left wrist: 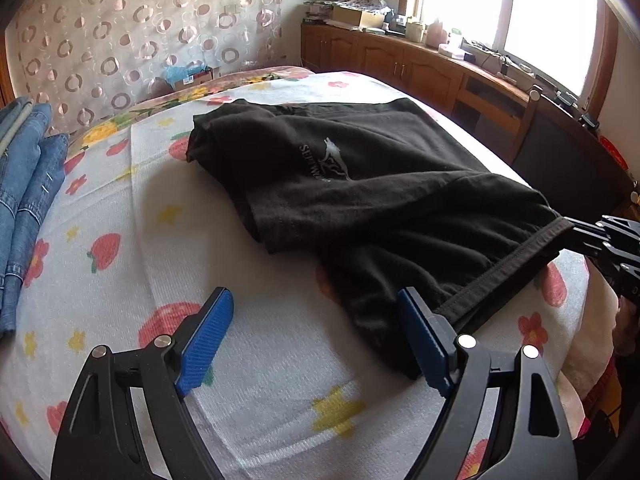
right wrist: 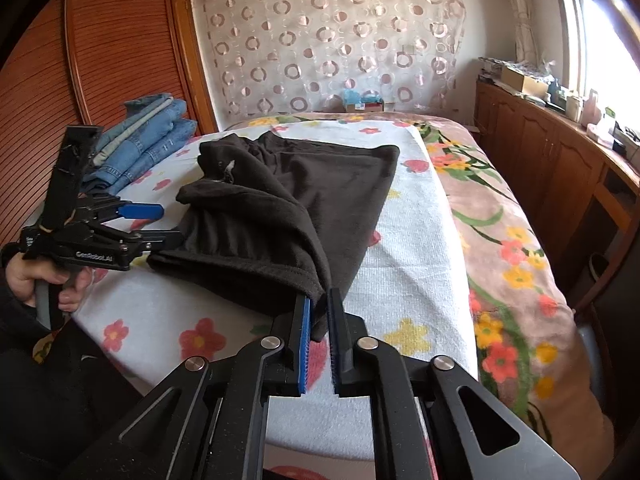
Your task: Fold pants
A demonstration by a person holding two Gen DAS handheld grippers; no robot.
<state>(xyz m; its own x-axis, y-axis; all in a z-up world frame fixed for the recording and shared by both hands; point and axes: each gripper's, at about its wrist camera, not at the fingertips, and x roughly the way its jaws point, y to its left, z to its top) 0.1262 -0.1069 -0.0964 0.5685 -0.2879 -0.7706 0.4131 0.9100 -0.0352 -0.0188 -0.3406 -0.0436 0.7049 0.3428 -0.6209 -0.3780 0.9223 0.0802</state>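
Right gripper (right wrist: 318, 344) pinches black pants (right wrist: 296, 208) hem; left gripper (left wrist: 316, 340) jaws wide, empty; waistband end hidden behind rt finger.

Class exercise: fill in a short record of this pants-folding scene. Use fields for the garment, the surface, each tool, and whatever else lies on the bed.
garment: black pants, partly folded
surface: bed with flowered cover
right tool: shut on a pants corner
left tool: open, one pad against the waistband edge
other items: folded blue jeans stacked at the bed's far left
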